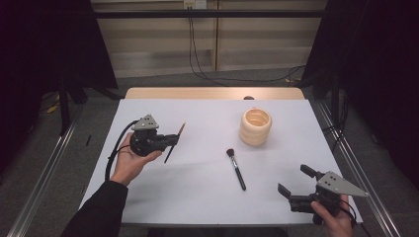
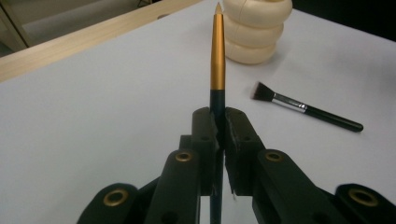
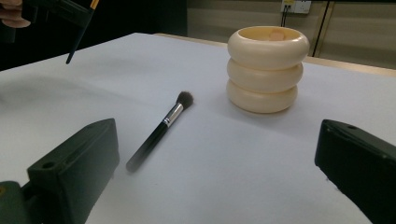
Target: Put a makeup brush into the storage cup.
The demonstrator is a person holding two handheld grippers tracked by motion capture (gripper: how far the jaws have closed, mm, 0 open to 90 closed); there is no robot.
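White sheeting covers the counter (image 1: pixel 197 192), with a strip of bare wood along its far edge. The cream holder (image 1: pixel 255 127), a stack of three rounded rings with an open top, stands toward the far right of the sheet.

Well to the left of the holder, the left claw (image 1: pixel 174 140) is clamped on a slim brush with a gold ferrule (image 1: pixel 175 143), held clear above the counter. In the high view this brush slants, its pale tip up and toward the far side, its dark handle end down and toward the person. In the left gripper view its long axis runs straight up between the shut jaws, the tip pointing at the holder.

A black-handled brush (image 1: pixel 236 168) lies flat just in front of the holder, bristles toward the holder, handle toward the near edge, touching nothing else.

The right claw (image 1: pixel 292 182) hangs near the near right corner, in front of the holder, jaws spread wide and holding nothing. Bare sheet lies between it and the lying brush, and wide bare sheet spreads left of the holder under the left claw.
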